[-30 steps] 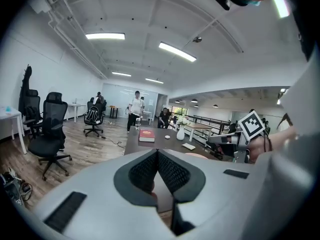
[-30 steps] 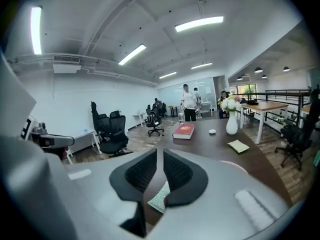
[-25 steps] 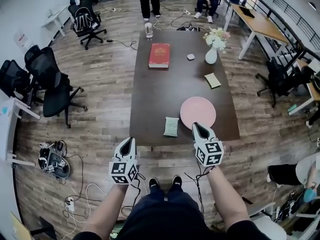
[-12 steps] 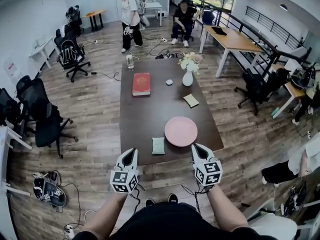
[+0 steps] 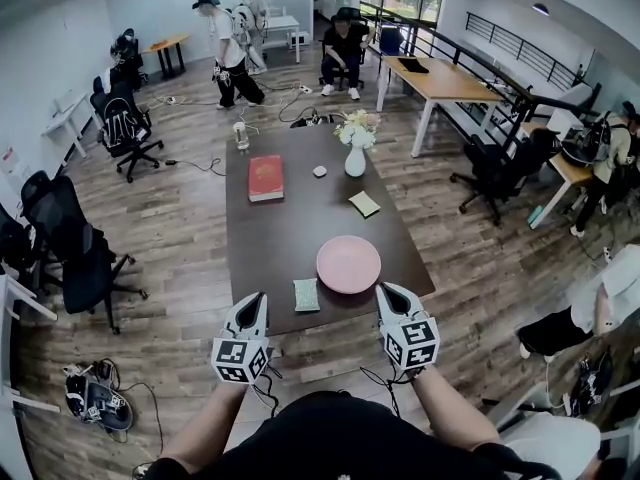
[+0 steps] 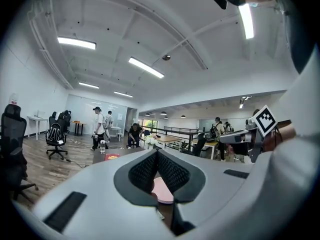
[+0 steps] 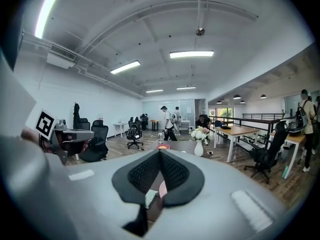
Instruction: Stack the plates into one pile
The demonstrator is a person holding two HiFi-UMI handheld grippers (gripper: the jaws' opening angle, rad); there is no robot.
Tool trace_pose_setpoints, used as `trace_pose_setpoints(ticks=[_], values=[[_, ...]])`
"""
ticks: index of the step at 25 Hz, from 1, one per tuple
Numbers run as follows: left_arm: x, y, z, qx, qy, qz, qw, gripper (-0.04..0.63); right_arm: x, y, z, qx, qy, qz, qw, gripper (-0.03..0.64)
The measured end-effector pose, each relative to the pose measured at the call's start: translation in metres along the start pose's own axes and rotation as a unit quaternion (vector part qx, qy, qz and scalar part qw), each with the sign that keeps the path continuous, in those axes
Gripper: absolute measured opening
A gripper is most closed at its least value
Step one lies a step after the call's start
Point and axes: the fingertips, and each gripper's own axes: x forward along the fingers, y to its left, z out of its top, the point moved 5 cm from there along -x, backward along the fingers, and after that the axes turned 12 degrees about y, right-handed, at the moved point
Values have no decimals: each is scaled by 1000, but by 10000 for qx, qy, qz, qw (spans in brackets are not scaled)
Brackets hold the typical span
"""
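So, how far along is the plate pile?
Looks done: only one pink plate pile sits on the table, no loose plates visible; its count can't be told. Nothing in hand: left gripper and right gripper are shut, empty, off the near edge. Seemingly nothing left.

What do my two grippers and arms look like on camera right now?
Both the left gripper and right gripper have light grey shells with black ribbed pads on tapering jaws. Each carries a white cube with black square markers, and a thin dark cable trails below. Forearms are bare; the top is black.
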Motion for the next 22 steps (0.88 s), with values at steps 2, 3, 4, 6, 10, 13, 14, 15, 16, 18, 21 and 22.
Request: trace_pose_setpoints(ticks=[2,3,4,6,10,13,14,15,16,18,21,22], values=[[0,1,-2,8,41,-9,10000,-5,-1,0,0,-19,-4,-25,10000,11],[-1,1,-3,20,59,-12,10000,-5,-1,0,-1,-30,2,-33,10000,11],[-1,2,-3,33,68,-12,10000,-5,-1,0,-1,-35,11,-34,10000,11],[-1,3,-4,50,70,0,10000,-5,1,1,-2,-34,29,-26,10000,11],[-4,3,-2,85,59,12,9999,-5,2,4,-4,-49,39,15,10000,11],[-7,5,-4,100,49,41,9999,-5,3,8,-5,-58,37,21,10000,11],[-8,6,-4,95,41,53,9999,-5,4,9,-5,-56,30,14,10000,11],[-8,7,-5,92,34,64,9999,-5,5,9,-5,-52,22,7,10000,11],[-9,8,-5,92,32,73,9999,-5,5,10,-6,-48,18,1,10000,11],[-9,8,-6,98,37,87,9999,-5,5,10,-7,-47,23,-7,10000,11],[-11,9,-7,87,34,117,9999,-5,4,9,-10,-37,42,-17,10000,11],[-11,10,-8,81,31,128,9999,-5,3,9,-10,-31,46,-22,10000,11]])
